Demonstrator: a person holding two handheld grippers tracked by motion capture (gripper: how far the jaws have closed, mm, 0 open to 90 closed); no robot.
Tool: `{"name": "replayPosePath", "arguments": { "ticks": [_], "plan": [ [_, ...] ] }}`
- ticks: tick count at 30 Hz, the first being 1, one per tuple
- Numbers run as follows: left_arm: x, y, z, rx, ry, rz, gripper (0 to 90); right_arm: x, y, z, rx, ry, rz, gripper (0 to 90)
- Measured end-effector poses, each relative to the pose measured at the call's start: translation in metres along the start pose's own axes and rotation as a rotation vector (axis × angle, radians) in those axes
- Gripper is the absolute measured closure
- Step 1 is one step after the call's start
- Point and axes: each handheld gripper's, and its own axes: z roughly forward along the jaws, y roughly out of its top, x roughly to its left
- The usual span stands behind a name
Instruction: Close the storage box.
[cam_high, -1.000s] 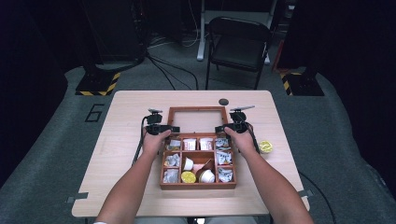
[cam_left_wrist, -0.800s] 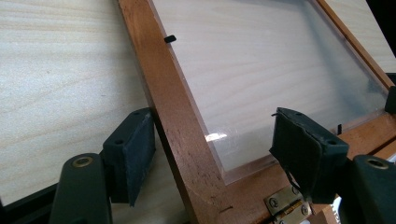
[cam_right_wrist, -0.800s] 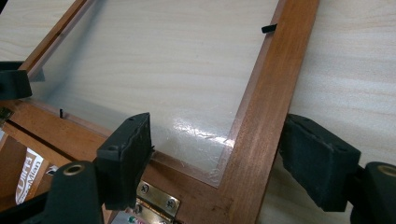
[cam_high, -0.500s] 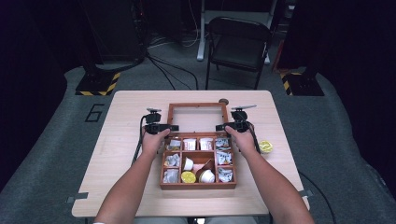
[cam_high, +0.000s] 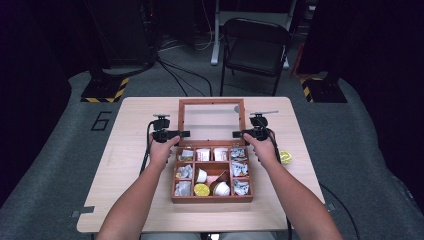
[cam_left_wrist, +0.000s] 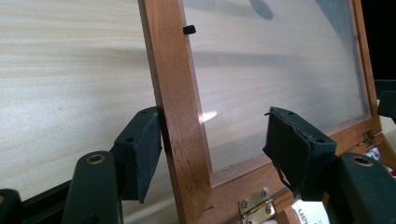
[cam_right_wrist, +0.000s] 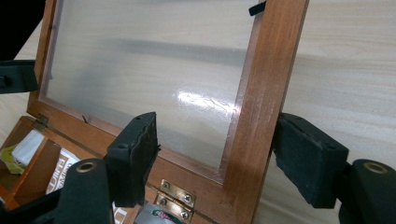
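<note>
Now lid (cam_high: 212, 121) upright — hinges down

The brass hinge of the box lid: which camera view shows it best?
The right gripper view: the brass hinge lies close and sharp between the jaws, screws visible. The left gripper view shows another hinge at the bottom edge, partly cut off. In the high view the lid shows, but hinges are too small to tell.

Left gripper (cam_left_wrist: 212, 154) straddles lid frame (cam_left_wrist: 175, 112) near brass hinge (cam_left_wrist: 254, 207); jaws just been closing; left pad touches wood, right pad off glass pane (cam_left_wrist: 275, 70).
</note>
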Motion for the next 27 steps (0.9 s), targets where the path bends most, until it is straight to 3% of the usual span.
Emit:
{"name": "replayPosePath", "arguments": {
  "ticks": [10,27],
  "plan": [
    [-0.007,0.002,-0.015,-0.029,-0.023,0.033,36.7,0.005,0.001,-0.015,-0.037,0.019,-0.032,32.5],
    [-0.017,0.004,-0.034,-0.073,-0.057,0.097,37.4,0.015,-0.001,-0.033,-0.052,0.031,-0.085,34.3]
  ]
}}
